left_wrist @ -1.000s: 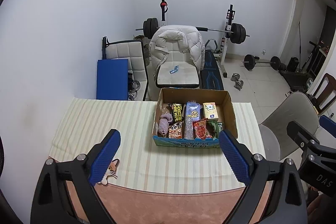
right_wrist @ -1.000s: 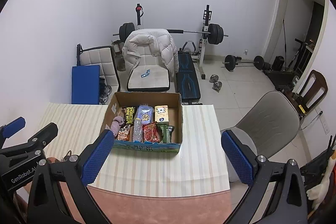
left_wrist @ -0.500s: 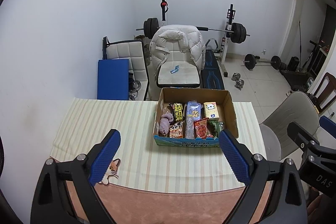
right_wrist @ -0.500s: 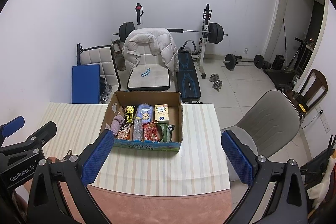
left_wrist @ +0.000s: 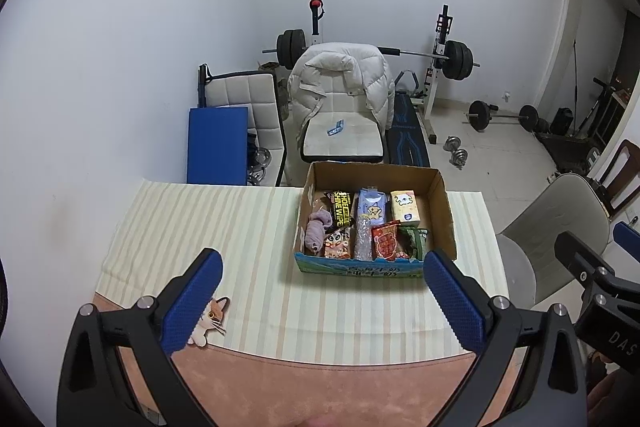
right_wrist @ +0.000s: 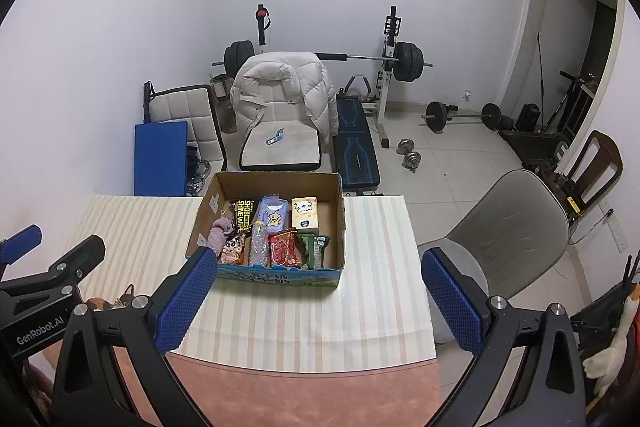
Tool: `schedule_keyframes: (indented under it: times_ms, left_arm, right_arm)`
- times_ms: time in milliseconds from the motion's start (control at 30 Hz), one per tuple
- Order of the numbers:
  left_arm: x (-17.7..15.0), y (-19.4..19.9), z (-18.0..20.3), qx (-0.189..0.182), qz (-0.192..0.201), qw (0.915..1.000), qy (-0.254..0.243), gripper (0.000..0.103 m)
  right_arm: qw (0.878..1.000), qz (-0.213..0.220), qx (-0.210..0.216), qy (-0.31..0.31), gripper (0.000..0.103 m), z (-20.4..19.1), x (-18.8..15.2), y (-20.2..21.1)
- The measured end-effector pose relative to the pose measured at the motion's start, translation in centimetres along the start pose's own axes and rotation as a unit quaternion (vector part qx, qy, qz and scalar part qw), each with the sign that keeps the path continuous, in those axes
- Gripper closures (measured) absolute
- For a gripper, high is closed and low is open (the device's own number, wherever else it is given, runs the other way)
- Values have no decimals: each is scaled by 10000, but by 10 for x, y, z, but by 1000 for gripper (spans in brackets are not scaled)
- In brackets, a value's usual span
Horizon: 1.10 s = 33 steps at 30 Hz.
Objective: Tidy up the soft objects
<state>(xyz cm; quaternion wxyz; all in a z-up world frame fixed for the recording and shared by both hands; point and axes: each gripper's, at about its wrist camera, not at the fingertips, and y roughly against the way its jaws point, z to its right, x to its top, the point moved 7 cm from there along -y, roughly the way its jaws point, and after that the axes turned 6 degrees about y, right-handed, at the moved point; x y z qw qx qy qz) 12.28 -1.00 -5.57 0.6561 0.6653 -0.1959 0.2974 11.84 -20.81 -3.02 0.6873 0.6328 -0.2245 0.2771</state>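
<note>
Left claw (left_wrist: pixel 320 303): released, jaws spread wide and empty, held above the near edge of the bench.
Right claw (right_wrist: pixel 316 303): released likewise, empty, beside the left one and pointing at the box.
Bench (right_wrist: pixel 384 291): striped cloth over most of it, a pink mat along the near edge.
Cat-shaped plush (left_wrist: pixel 210 317): lies flat on the near left of the bench, partly behind the left claw's finger, well apart from the box.
Cardboard box (right_wrist: pixel 338 227): open-topped, at the far middle of the bench, items packed in two rows.
Soft contents: a mauve rolled cloth (right_wrist: pixel 218 233) at the left wall; snack pouches, a clear bottle (right_wrist: pixel 259 241) and small cartons (right_wrist: pixel 305 213) alongside.
Stage: the scene fits either a box awaiting sorting or one already filled; one moment does not settle which.
Handling note: whichever piece is grasped, the jaws should close on the bulk of the fabric, not a loose edge, since soft goods sag and slip.
Approach note: a descent from above clears the box walls.
</note>
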Motion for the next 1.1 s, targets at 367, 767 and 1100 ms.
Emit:
schedule_keyframes:
  times_ms: [367,767,1100]
  left_arm:
    - [0,1,-1,16,26,10000,-25,0]
    - [-1,1,-2,73,72,9999,-47,0]
    - [-4,1,1,-5,64,10000,-17,0]
  right_arm:
    - [10000,2,-13,-15,0,1,1,2]
    - [10000,1,-32,-47,0,4,0,5]
    - [10000,-3,-27,-71,0,4,0,7]
